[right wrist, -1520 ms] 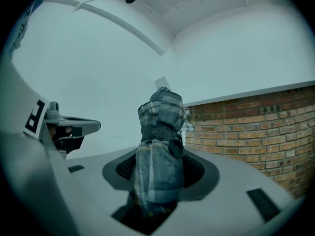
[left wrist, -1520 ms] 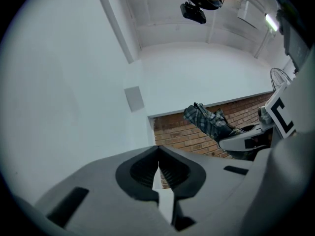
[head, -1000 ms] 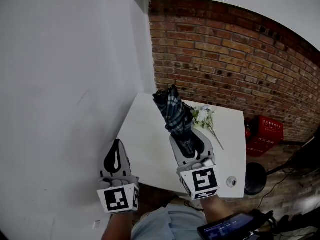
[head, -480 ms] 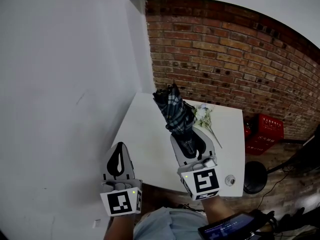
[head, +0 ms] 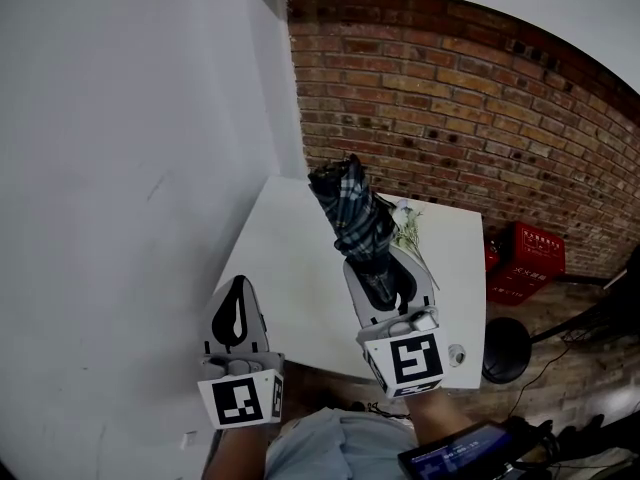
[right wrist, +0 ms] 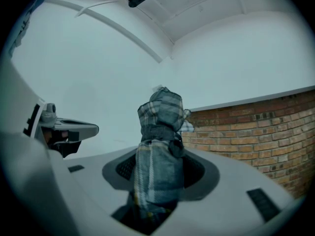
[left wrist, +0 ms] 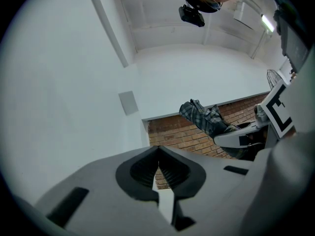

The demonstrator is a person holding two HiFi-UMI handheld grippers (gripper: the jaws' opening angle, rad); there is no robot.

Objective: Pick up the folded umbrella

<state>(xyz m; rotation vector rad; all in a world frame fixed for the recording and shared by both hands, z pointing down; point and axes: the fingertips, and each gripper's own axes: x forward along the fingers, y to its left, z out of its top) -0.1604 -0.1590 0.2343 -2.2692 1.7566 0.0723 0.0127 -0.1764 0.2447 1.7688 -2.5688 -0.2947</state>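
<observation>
So, biggest things first: a brick wall [head: 450, 98] fills the back of the room from about 12 to 3 o'clock, and a plain white wall [head: 120, 168] takes up the whole 9 o'clock side. They meet in a corner, and a white table [head: 290, 268] is pushed right into it. Off the table's 3 o'clock edge there's a red crate [head: 528, 260] on the floor, with a black round stool [head: 505, 353] down around 4 o'clock.

The folded umbrella [head: 352, 213], dark plaid fabric with a strap around it, is up in the air over the middle of the table. It's tilted, with its free end pointing toward roughly 11 o'clock. Its lower end sits in the right gripper [head: 386, 273], whose two fingers are clamped on the fabric from either side, so it's a proper pinch.

The left gripper [head: 238, 286] hovers at about 8 o'clock from the right one, over the table's near left edge and well apart from the umbrella. Its fingertips are pressed together with nothing between them.

Smaller stuff: a little bunch of white flowers [head: 410, 230] lies on the table just at the umbrella's 3 o'clock side. A tiny round thing [head: 457, 353], can't tell what, sits near the table's near right corner, at 3 o'clock from the right gripper's marker cube.
</observation>
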